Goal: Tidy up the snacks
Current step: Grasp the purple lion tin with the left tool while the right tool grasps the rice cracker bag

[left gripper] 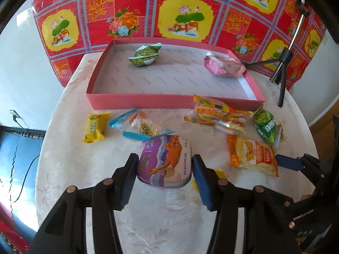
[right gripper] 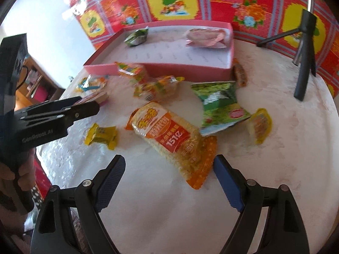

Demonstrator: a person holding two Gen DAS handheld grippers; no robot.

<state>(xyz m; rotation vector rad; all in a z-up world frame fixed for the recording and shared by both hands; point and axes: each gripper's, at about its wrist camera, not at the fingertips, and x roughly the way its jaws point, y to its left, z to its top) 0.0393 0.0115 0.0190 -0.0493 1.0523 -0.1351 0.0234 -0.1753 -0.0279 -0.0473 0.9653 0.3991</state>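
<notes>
- Snacks lie scattered ahead of both tongs, short of the pink box [left gripper: 173, 102].
- Left gripper [left gripper: 164, 170] clamps the purple tin [left gripper: 165, 160], lifted, likely bound for the box.
- Right gripper [right gripper: 169, 169] gapes open, straddling the orange rice-cracker pack [right gripper: 169, 135], apparently lining up a grab.

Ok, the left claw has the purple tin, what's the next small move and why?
Probably lift the purple tin and carry it forward into the pink box. The left claw already grips it, and only two snacks lie in the box.

A red floral cloth [left gripper: 180, 17] hangs behind the pale marble table [left gripper: 70, 165], white walls [left gripper: 19, 63] either side, daylight bright
</notes>
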